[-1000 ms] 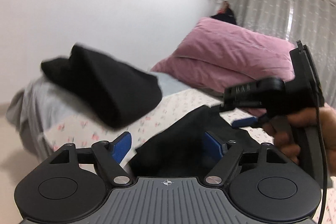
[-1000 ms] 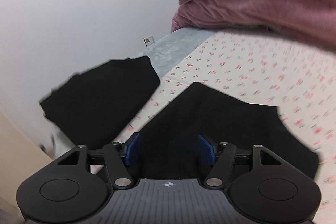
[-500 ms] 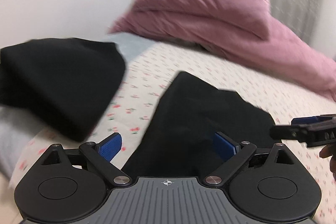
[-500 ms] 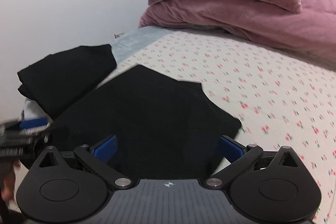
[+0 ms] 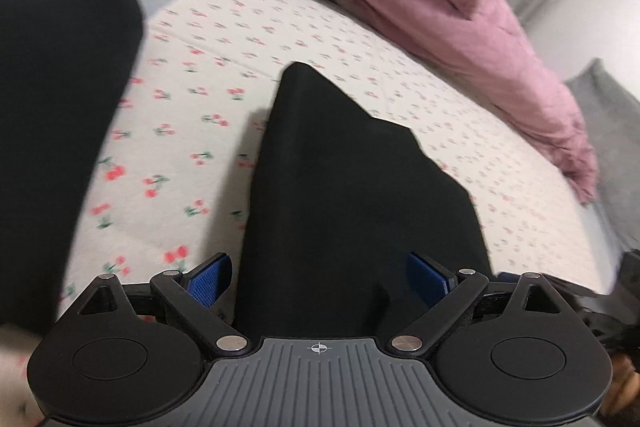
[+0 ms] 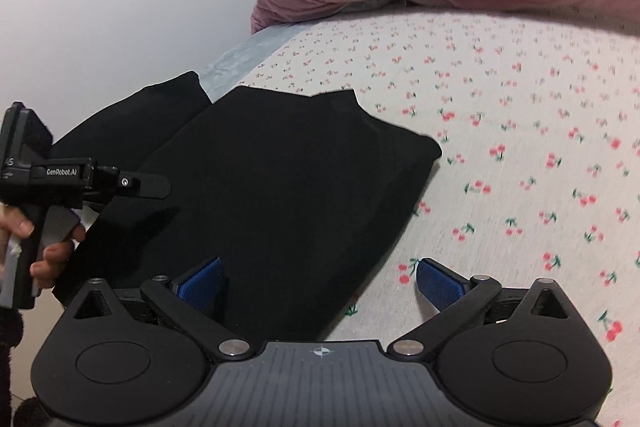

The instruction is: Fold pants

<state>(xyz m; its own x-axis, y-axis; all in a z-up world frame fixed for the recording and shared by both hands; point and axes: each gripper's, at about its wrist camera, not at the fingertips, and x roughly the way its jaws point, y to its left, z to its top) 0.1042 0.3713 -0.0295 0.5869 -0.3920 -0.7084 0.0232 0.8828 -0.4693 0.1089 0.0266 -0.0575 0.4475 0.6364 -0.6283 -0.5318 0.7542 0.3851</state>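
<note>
pants [image 6: 280, 187] lie flat and folded on the bed [image 6: 520, 107], near the edge, so I can reach them | left tool [image 5: 318, 277] wide open, holds nothing, low over the near end | right tool [image 6: 318, 281] wide open, empty, low over the pants' right edge

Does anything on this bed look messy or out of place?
Nothing spilled or damaged. The folded black pants lie flat on the cherry-print sheet, though their far edge is uneven, with a stepped corner. Another black garment sits beside them.
</note>
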